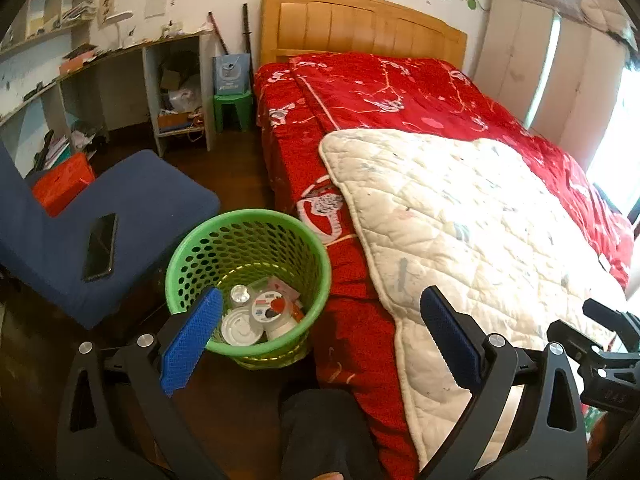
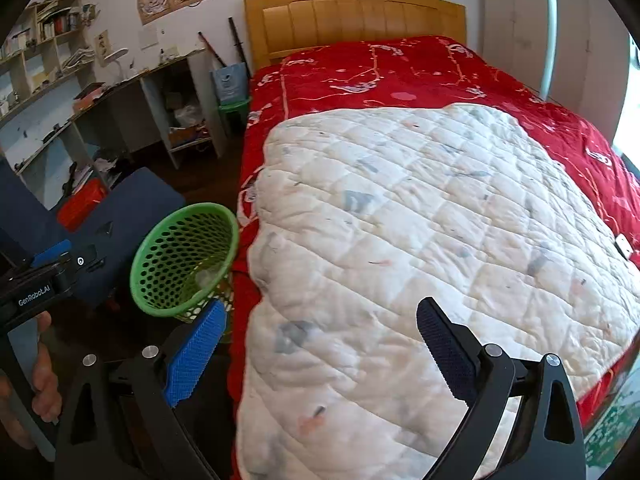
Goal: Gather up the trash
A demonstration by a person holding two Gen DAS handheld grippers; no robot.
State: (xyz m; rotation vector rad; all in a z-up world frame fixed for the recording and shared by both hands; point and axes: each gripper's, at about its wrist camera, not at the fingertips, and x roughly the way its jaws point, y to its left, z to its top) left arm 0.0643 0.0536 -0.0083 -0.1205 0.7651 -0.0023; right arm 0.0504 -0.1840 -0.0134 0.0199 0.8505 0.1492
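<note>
A green mesh waste basket [image 1: 188, 256] stands on the floor beside the bed; it also shows in the right wrist view [image 2: 160, 300]. It holds a tin can lid [image 1: 240, 326], a round plastic cup lid [image 1: 270, 308], a small bottle [image 1: 240, 294] and a wrapper [image 1: 284, 288]. My left gripper [image 1: 322, 320] is open and empty, just above and right of the basket. My right gripper [image 2: 322, 328] is open and empty over the white quilt [image 2: 400, 220]. No loose trash shows on the quilt.
The bed has a red cover [image 1: 400, 92] and a wooden headboard [image 1: 360, 24]. A blue chair [image 1: 132, 208] with a black phone [image 1: 100, 246] stands left of the basket. A cluttered desk [image 1: 120, 60], a green stool [image 1: 232, 110] and a wardrobe [image 1: 532, 60] line the walls.
</note>
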